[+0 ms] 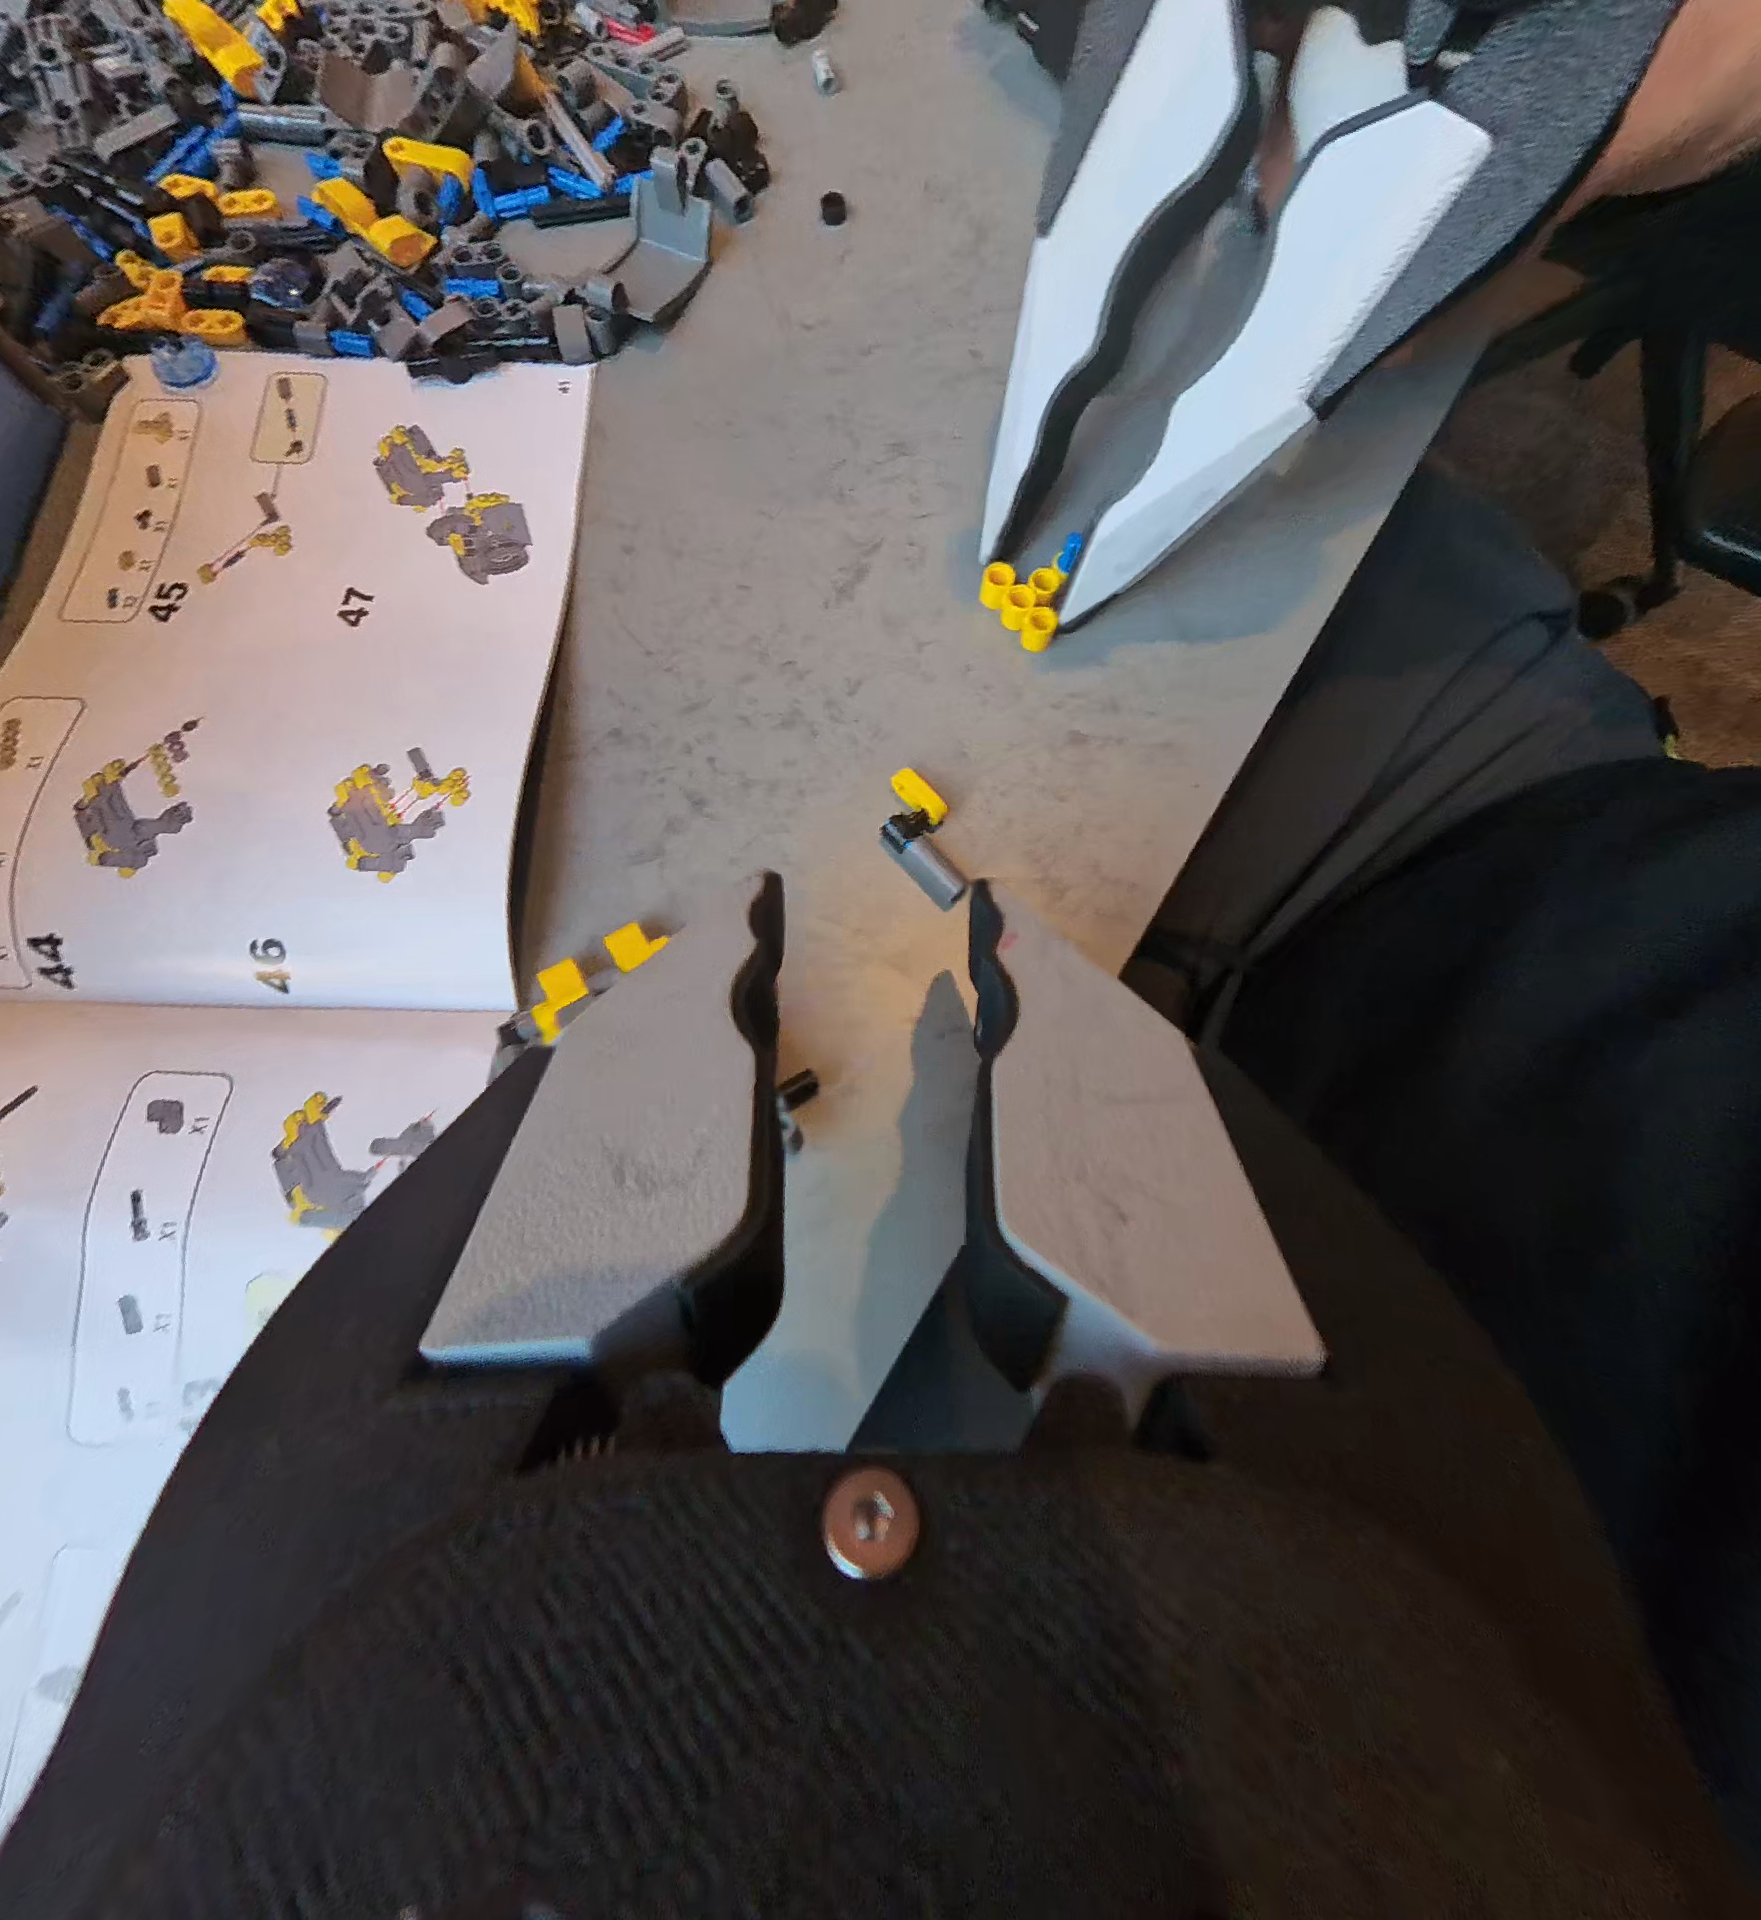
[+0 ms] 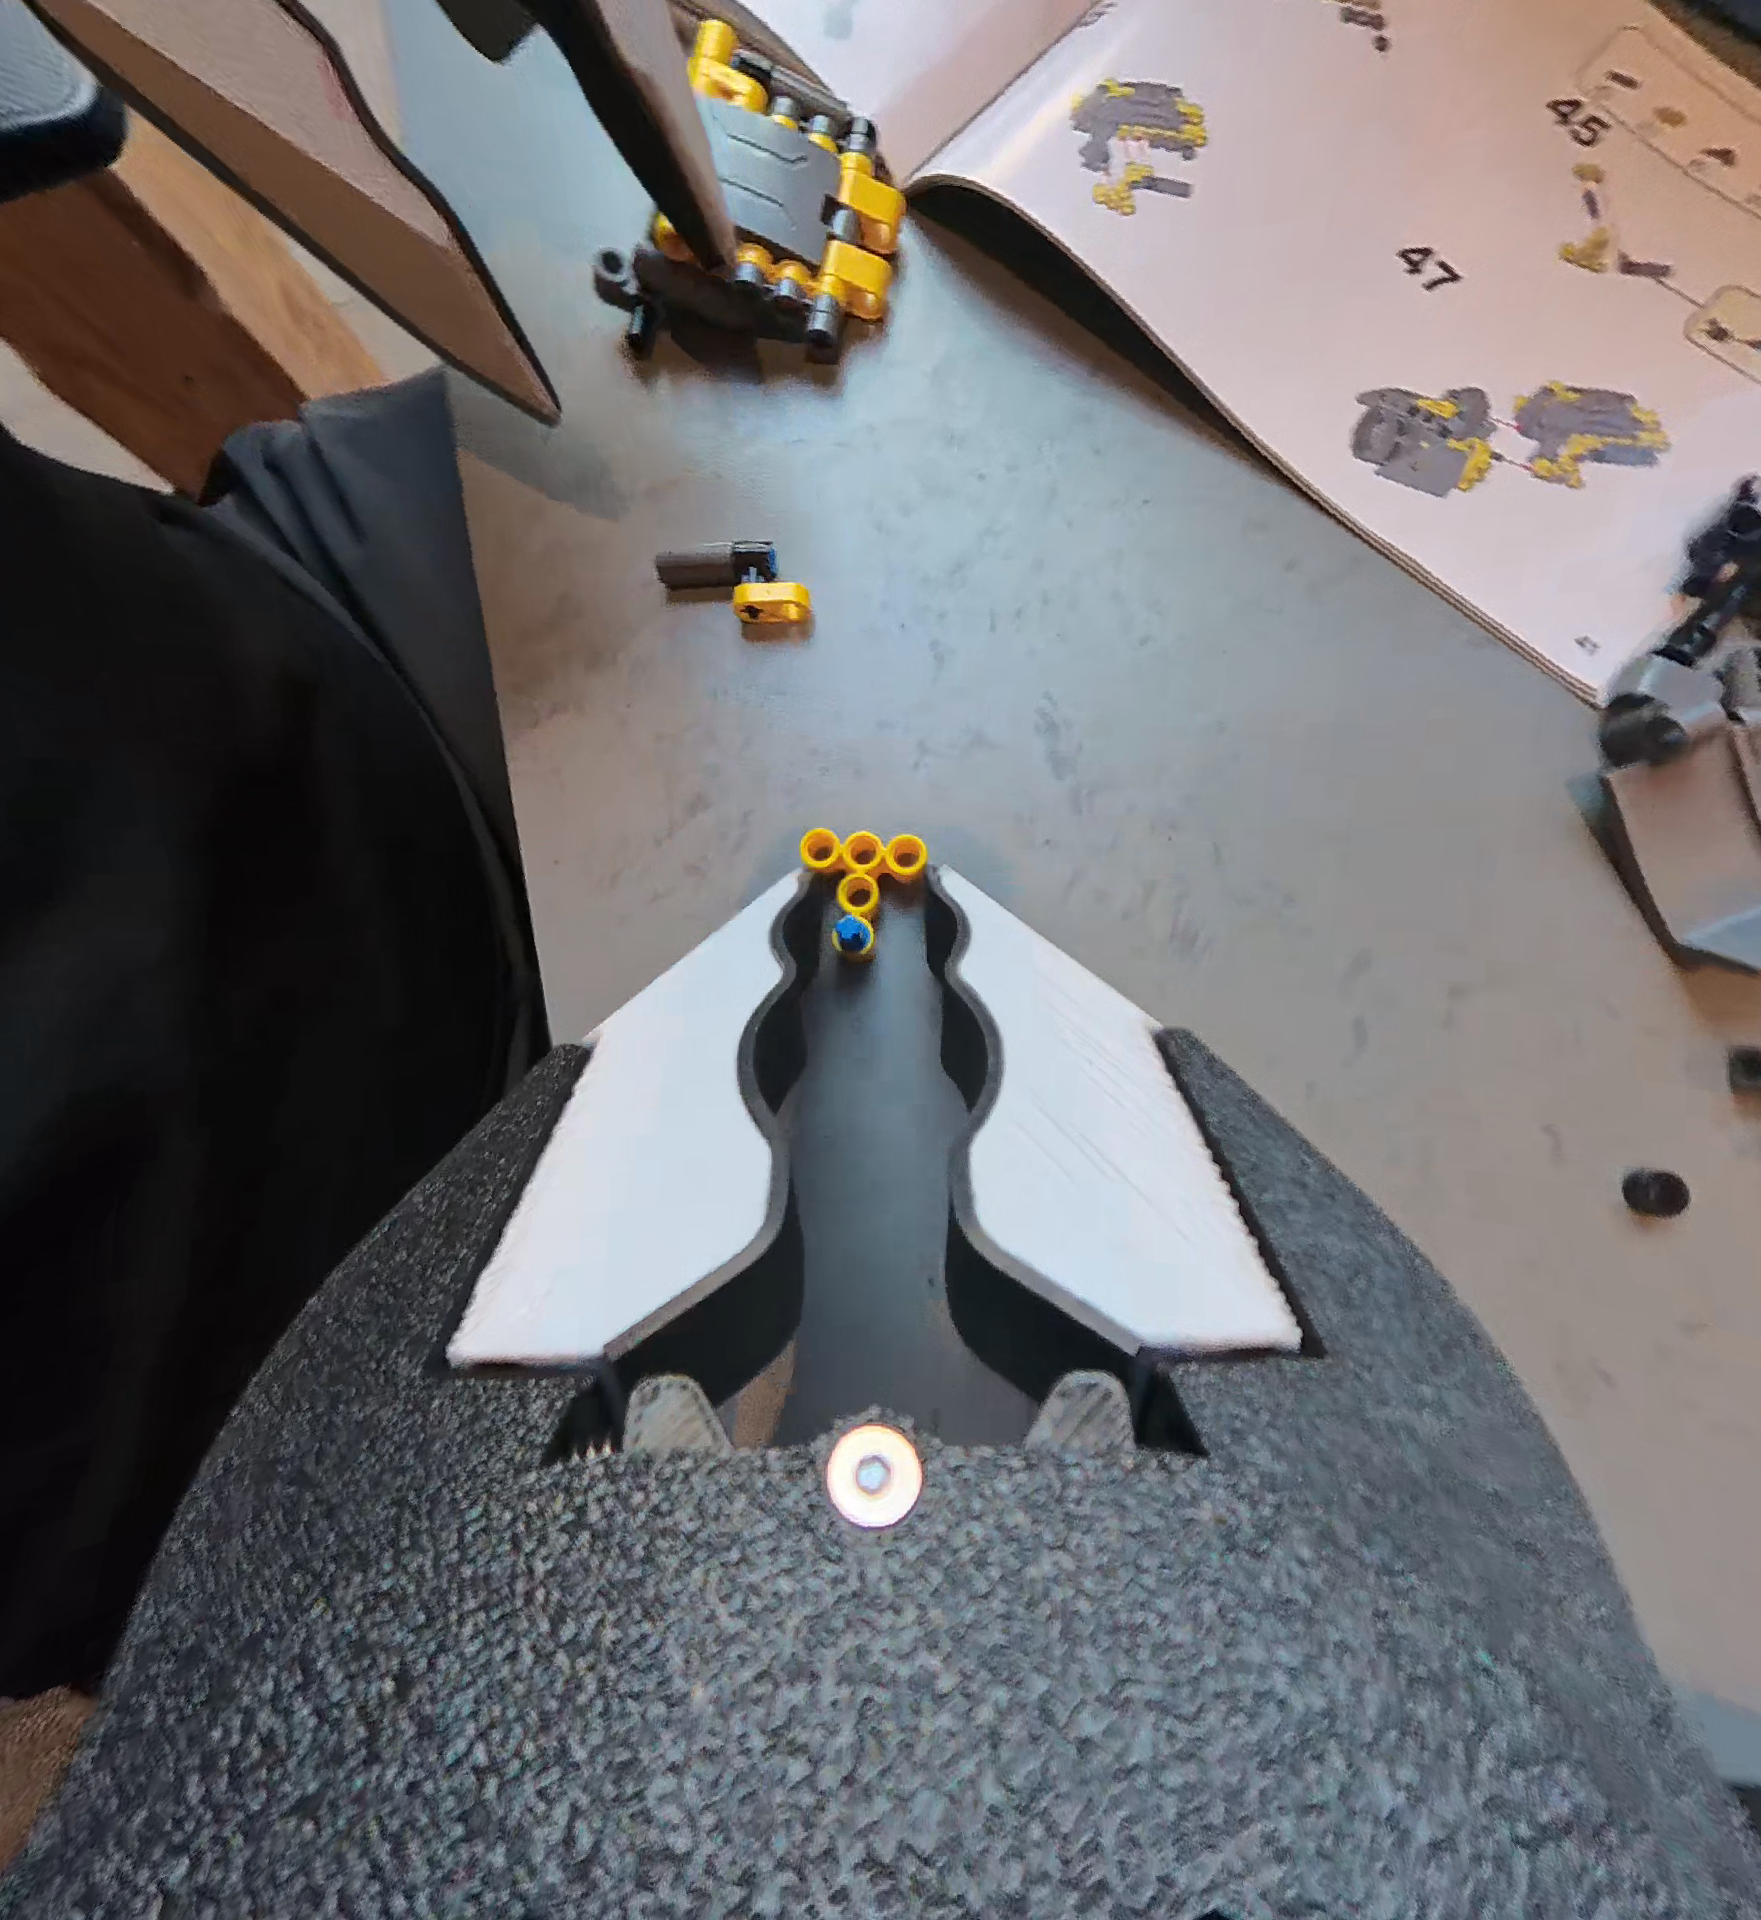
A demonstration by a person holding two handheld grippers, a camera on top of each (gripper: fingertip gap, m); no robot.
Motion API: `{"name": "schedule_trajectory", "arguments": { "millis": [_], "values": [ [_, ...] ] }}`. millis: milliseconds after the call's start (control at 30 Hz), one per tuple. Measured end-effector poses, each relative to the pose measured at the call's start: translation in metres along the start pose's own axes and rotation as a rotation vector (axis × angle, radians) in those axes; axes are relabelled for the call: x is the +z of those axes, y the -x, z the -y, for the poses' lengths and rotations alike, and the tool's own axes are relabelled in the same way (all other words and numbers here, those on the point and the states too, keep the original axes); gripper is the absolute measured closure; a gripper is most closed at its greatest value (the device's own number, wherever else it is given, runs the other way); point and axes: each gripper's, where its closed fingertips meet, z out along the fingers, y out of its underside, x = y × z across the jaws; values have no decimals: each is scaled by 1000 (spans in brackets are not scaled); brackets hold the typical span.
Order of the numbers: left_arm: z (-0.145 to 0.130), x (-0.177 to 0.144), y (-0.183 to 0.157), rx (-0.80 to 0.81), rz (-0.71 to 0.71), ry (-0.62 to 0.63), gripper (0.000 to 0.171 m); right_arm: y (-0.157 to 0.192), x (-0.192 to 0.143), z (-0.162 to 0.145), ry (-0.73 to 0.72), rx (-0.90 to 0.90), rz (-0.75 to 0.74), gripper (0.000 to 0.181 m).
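My right gripper [image 2: 873, 881] has white fingers, narrowly open, with their tips on the grey table. They straddle the stem of a yellow T-shaped piece [image 2: 861, 860] that lies flat with a blue pin [image 2: 852, 935] in it. The gripper [image 1: 1034, 584] and the piece [image 1: 1019, 603] also show in the left wrist view. My left gripper [image 1: 876, 888] is open and empty. A small grey, black and yellow part [image 1: 920, 840] lies just ahead of its right finger and shows in the right wrist view [image 2: 736, 580]. Its left finger rests over a dark grey and yellow assembly [image 2: 788, 197].
An open instruction booklet [image 1: 284, 675] lies left of the left gripper. A pile of grey, black, blue and yellow pieces [image 1: 336, 187] sits beyond it. A loose black piece [image 1: 832, 206] lies apart. A person's dark clothing [image 1: 1582, 1039] runs along the table edge.
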Motion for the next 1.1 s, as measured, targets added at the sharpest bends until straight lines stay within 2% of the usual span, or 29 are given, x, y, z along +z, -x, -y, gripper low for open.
{"name": "schedule_trajectory", "arguments": {
  "millis": [200, 400, 533, 667, 833, 967, 1100],
  "values": [
    [-5, 13, -16, 29, -17, 36, 139, 7, 6, 7, 20, -31, 2, 159],
    [-5, 17, -29, 38, -38, 14, 142, 3, -9, 6, -18, 7, -95, 154],
    [-8, 17, -25, 44, -4, 1, 143, -1, -16, 0, -29, 73, -129, 153],
    [-10, 20, -25, 33, -5, 3, 143, 2, -8, -4, -24, 100, -103, 152],
    [-11, 24, -20, 43, 19, 33, 144, 13, 4, 4, -51, 108, -44, 153],
    [-9, 25, -15, 9, 25, 53, 148, 17, 5, 5, -32, 88, -52, 154],
    [-8, 28, -11, 50, 71, 91, 150, 17, 4, 4, -16, 69, -72, 153]
  ]
}}
